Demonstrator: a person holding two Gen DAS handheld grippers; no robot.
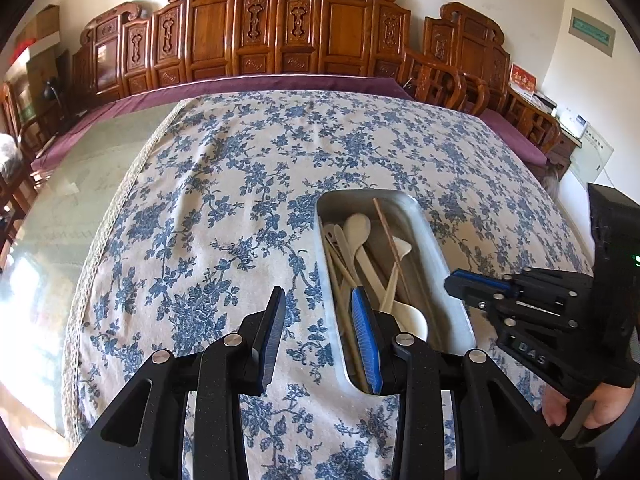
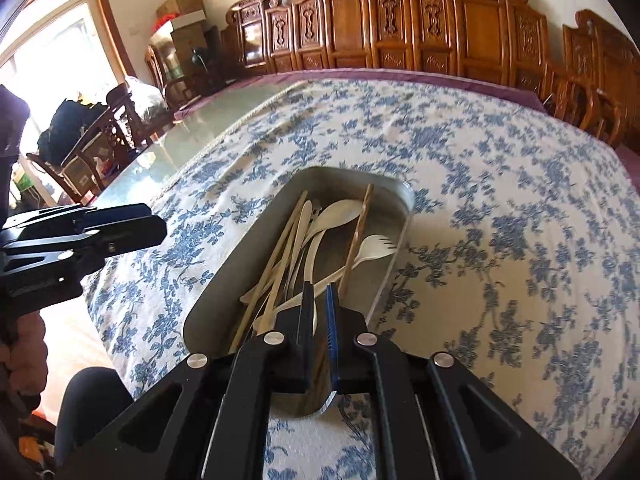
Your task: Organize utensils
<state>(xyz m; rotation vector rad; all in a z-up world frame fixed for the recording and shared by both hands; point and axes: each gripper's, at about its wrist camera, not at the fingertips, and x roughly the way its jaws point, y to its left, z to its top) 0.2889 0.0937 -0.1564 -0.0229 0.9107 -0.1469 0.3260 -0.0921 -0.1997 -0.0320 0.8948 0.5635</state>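
Utensils (image 2: 320, 236) lie heaped in my metal tray (image 2: 400, 196) near the tablecloth's (image 1: 224, 208) front edge; my left gripper (image 1: 320, 312) gapes empty, my right gripper (image 2: 320, 304) stands slightly parted, gripping nothing.

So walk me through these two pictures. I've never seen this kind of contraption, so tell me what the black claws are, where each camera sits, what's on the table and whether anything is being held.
The black claws are hand-held grippers, one in each of a person's hands. Each carries a wide-angle camera looking along its two fingers. One picture comes from the left gripper, the other from the right gripper.

On the floral tablecloth sits a metal tray holding pale spoons, a fork and chopsticks.

The left gripper hangs open over the tray's left rim, holding nothing. The right one sits over the tray's near end, jaws slightly apart, apparently empty.
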